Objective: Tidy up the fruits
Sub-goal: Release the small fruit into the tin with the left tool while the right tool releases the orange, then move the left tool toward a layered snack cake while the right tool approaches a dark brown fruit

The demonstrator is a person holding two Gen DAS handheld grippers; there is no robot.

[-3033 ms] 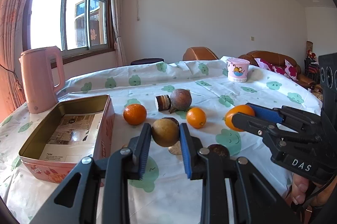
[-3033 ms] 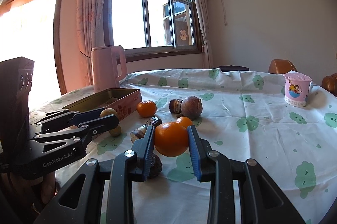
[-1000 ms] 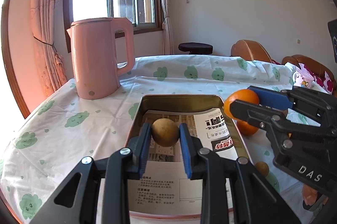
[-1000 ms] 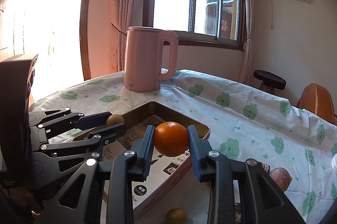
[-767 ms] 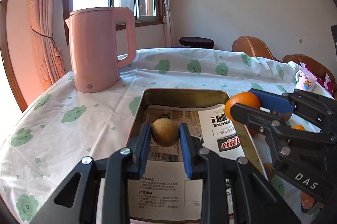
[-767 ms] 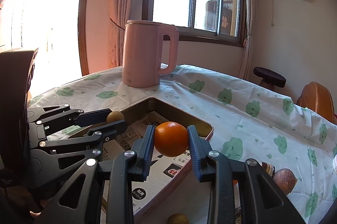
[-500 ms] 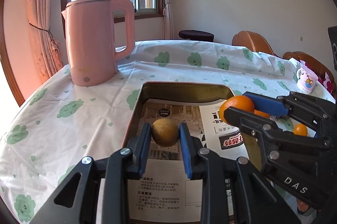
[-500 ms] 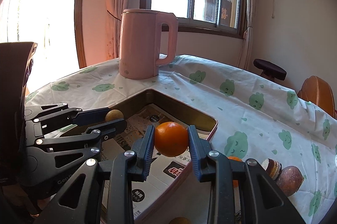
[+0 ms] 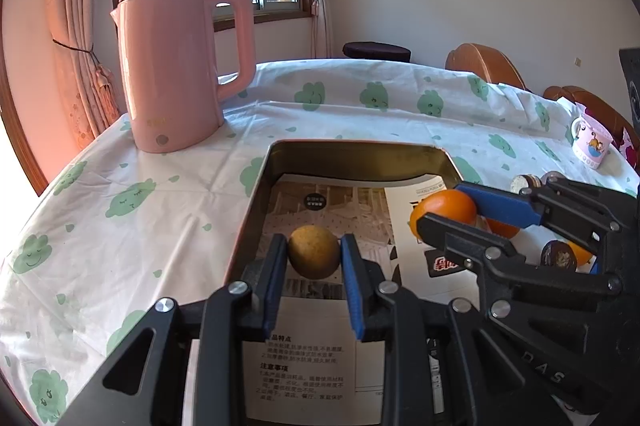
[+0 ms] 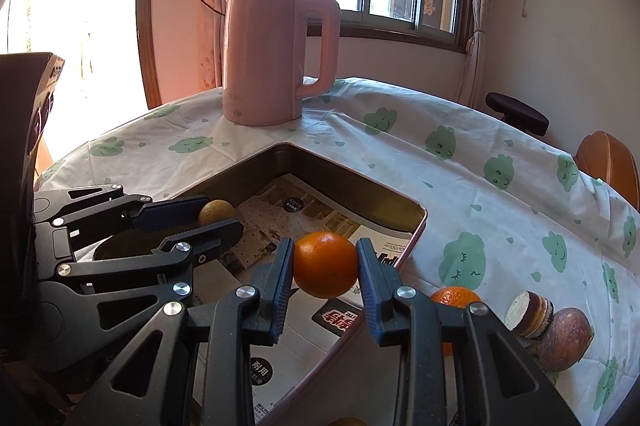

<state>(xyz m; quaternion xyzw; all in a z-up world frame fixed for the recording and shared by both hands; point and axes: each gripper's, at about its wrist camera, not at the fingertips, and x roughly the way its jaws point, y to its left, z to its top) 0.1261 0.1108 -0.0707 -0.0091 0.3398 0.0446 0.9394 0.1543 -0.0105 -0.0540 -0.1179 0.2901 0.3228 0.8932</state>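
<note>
My left gripper is shut on a small yellow-brown round fruit and holds it over the paper-lined metal tin. My right gripper is shut on an orange above the tin's right side. In the left wrist view the right gripper comes in from the right with the orange. In the right wrist view the left gripper reaches in from the left with the brown fruit. Whether either fruit touches the paper I cannot tell.
A pink kettle stands behind the tin to the left. To the right of the tin lie another orange, a brown round fruit, a cut fruit piece and a dark halved fruit. A pink cup sits far right.
Both grippers have sunk and moved forward over the tin with their fruits still clamped. The kettle and the tin's far wall look closer than a second ago.
</note>
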